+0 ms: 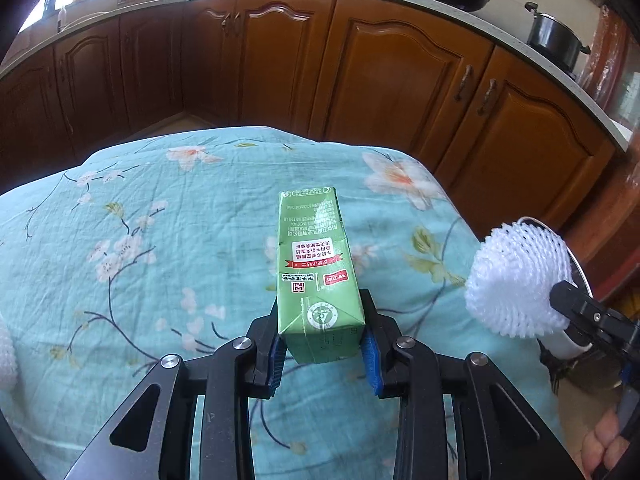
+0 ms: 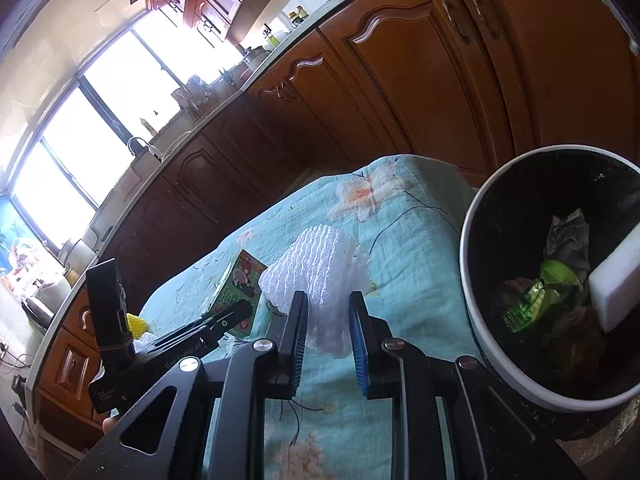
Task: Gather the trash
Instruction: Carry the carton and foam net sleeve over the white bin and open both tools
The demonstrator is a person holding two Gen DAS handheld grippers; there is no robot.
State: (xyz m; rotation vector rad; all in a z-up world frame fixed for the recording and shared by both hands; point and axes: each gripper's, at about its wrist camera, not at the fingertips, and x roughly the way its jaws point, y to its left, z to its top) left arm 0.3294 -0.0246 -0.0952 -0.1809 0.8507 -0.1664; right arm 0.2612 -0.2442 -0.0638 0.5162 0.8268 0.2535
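Green carton (image 1: 320,276) sits clamped between the left jaws.

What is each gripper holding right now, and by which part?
Left gripper clamps the green carton at its near end. Right gripper pinches the white foam net by its lower end.

The tabletop (image 1: 168,248) is draped in a wrinkled teal cloth (image 2: 404,276) printed with pale pink blossoms and dark branches; the cloth hangs over the far edge toward the wooden cabinets. A green drink carton (image 1: 314,264) is over its middle. At the left edge a white foam piece (image 1: 7,354) lies on it.
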